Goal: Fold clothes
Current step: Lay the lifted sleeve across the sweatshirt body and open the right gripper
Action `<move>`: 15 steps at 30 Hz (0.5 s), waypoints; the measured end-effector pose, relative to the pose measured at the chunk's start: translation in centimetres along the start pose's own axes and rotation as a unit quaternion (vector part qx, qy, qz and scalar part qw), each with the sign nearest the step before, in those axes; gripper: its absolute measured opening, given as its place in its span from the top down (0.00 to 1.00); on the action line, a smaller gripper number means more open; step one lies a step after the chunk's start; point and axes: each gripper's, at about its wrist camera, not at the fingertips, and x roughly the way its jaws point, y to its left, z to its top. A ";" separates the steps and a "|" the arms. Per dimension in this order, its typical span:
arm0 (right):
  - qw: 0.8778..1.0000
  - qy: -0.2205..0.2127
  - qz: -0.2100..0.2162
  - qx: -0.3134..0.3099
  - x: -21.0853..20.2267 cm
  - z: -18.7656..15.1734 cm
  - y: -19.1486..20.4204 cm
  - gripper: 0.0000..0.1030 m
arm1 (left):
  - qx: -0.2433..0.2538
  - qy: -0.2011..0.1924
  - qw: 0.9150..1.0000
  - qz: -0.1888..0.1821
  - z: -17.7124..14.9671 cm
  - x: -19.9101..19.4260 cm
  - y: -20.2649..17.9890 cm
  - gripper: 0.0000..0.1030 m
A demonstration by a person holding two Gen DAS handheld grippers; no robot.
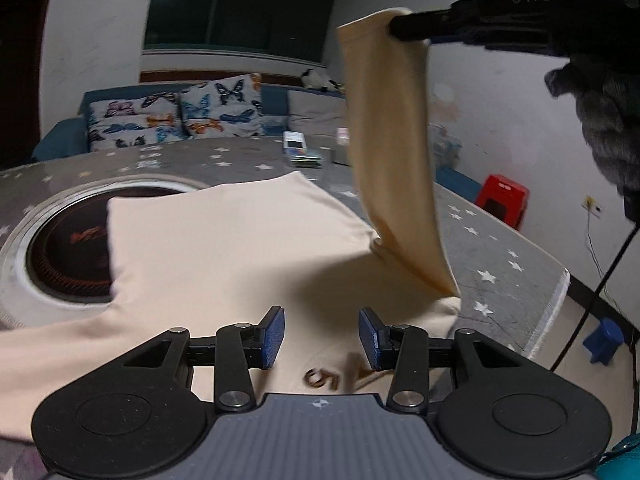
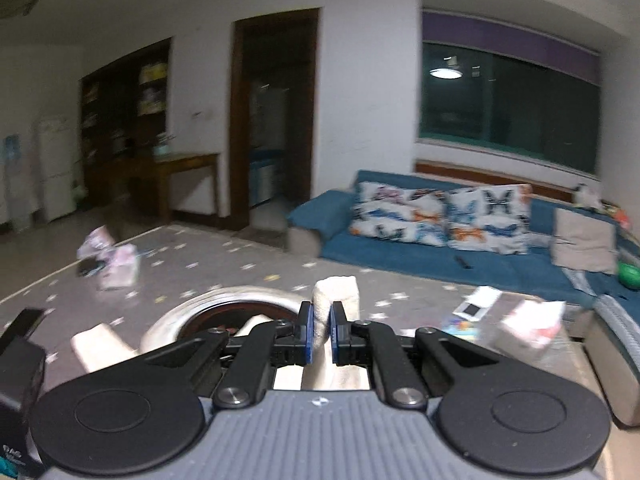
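Cream shirt (image 1: 224, 248), sleeve end (image 2: 335, 292) pinched, blurred

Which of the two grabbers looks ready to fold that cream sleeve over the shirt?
The right gripper, I'd say: it is shut on the sleeve and holds it lifted above the shirt. The left gripper hangs open over the shirt, gripping nothing.

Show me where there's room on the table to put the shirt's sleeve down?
The starry table is bare right of the cream shirt, out to its edge. It is also bare between the shirt and the small boxes. The left is crowded: the shirt overlaps the round stove ring. The right gripper holds the sleeve up.
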 end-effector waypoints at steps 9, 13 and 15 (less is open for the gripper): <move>0.996 0.058 0.063 -0.008 3.3 -2.0 2.9 0.83 | -0.029 -0.001 0.999 0.030 -0.6 -1.4 2.1 0.57; 0.996 0.078 0.045 -0.001 2.6 -3.6 1.3 0.83 | -0.039 -0.004 0.998 0.043 -0.4 -1.9 2.8 0.57; 0.994 0.101 0.031 0.002 2.7 -5.1 0.1 0.82 | -0.040 -0.008 0.998 0.050 -0.3 -2.0 3.1 0.57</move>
